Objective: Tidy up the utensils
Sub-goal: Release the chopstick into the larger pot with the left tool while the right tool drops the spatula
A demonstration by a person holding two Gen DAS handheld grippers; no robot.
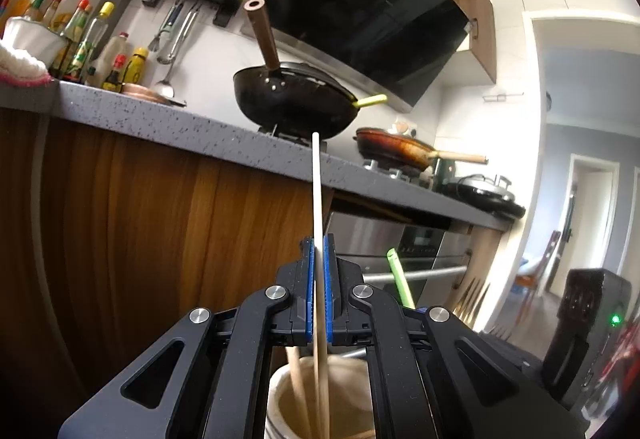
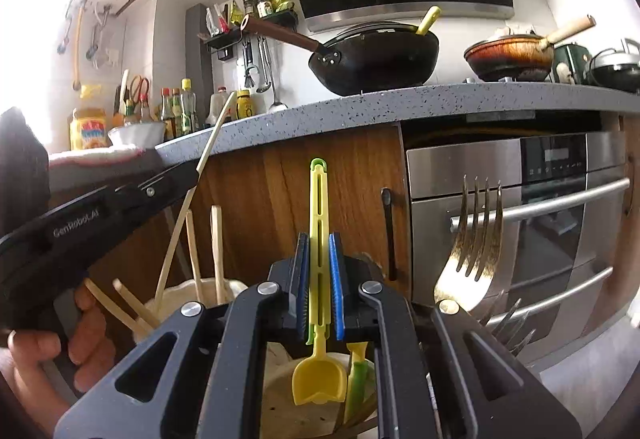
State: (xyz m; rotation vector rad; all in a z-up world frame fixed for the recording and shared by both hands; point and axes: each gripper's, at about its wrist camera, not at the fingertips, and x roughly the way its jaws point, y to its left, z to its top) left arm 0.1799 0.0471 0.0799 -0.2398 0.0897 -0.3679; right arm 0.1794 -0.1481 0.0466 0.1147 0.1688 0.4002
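My left gripper [image 1: 319, 243] is shut on a pale wooden chopstick [image 1: 317, 191] that stands upright, its lower end inside a cream holder cup [image 1: 280, 391] below, beside another chopstick. The same gripper [image 2: 196, 175] and chopstick [image 2: 214, 135] show at the left of the right wrist view, above a cup [image 2: 232, 285] holding several chopsticks. My right gripper [image 2: 319, 243] is shut on a yellow-green plastic scoop [image 2: 319, 207], held upright over a tan cup [image 2: 280, 391]. A gold fork [image 2: 474, 251] stands at its right.
A grey speckled counter [image 2: 400, 99] runs ahead with wooden cabinet doors [image 2: 300, 179] and a steel oven [image 2: 520, 207] beneath. On it stand a black wok [image 2: 380, 59], a brown pan [image 2: 508, 57] and sauce bottles [image 2: 180, 111]. More forks [image 2: 508, 319] stand lower right.
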